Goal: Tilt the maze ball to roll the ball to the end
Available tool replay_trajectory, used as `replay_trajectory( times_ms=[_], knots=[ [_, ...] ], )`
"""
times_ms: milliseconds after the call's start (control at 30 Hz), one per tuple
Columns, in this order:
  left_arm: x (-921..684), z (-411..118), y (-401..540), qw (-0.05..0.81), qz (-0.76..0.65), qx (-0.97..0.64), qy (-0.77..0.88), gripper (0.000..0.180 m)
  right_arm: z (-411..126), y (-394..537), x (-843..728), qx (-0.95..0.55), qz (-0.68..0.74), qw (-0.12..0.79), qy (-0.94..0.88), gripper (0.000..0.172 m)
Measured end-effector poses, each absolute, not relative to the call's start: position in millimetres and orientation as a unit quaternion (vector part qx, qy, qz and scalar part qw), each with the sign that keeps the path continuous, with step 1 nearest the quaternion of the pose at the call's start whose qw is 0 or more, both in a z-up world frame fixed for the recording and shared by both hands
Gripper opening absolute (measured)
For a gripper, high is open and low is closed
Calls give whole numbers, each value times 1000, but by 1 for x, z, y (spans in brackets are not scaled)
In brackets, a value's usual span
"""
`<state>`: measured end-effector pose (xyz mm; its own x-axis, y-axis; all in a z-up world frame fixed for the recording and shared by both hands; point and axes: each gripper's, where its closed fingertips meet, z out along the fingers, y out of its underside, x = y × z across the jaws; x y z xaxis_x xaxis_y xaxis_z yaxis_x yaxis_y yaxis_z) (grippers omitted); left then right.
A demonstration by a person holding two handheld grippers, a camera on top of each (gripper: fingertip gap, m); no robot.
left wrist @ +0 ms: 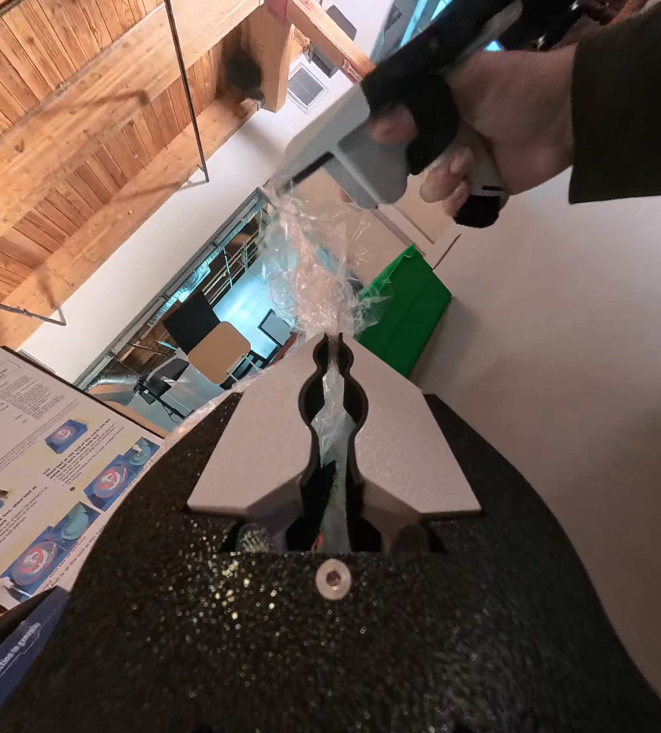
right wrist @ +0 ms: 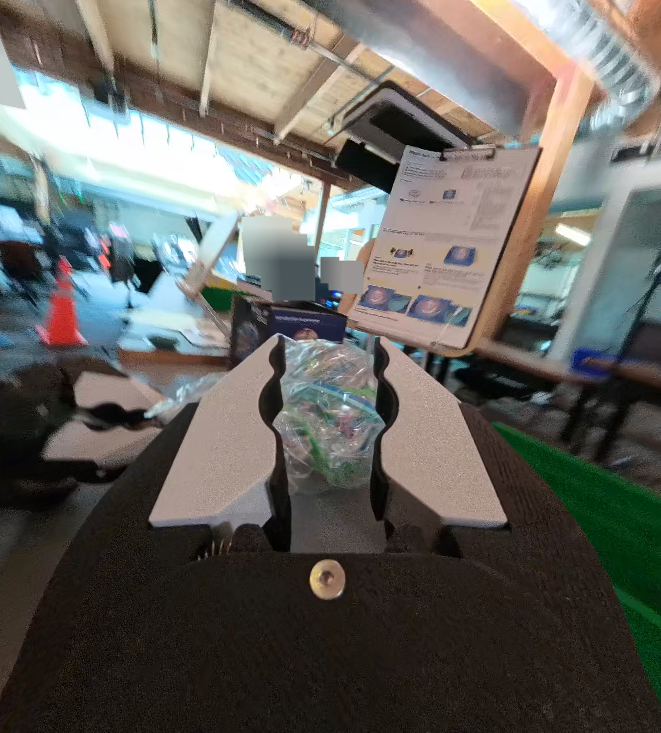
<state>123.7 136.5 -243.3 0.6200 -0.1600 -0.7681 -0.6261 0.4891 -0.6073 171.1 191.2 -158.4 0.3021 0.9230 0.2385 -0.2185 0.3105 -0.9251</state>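
Observation:
The maze ball is a clear sphere with green and blue tracks inside, wrapped in a crinkled clear plastic bag. In the right wrist view it sits between the spread fingers of my right gripper, which is open; I see no pad pressing on it. My left gripper is shut on a pinched strip of the plastic bag. It also shows at the left of the right wrist view, closed on the bag's stretched edge. In the left wrist view the bag runs up to the blurred right gripper, held by a hand.
A clipboard with an instruction sheet stands behind the ball and also shows in the left wrist view. A dark blue box is just beyond my right fingertips. A green bin, a green surface and an orange cone are nearby. The left gripper's tips are roughly 12 cm from the right gripper's.

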Motion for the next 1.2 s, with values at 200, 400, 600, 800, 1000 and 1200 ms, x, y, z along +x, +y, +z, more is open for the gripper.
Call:
replay_trajectory(
  times_ms=[200,400,600,800,1000,1200],
  knots=[
    [119,-266,124,736,165,-485,442,0,-192,206,129,-527,443,560,-462,51],
    [103,-282,115,715,174,-505,451,0,-232,198,52,-515,237,543,-619,59],
    [57,-284,106,710,209,-537,405,0,-233,216,26,-514,115,584,-618,14],
    [7,-289,94,689,185,-595,371,0,-229,250,31,-556,86,620,-546,9],
    [-36,-302,62,694,109,-637,317,0,-229,260,40,-565,99,633,-520,9],
    [-32,-279,55,721,51,-629,285,0,-232,260,39,-554,97,638,-526,0]
  ],
)
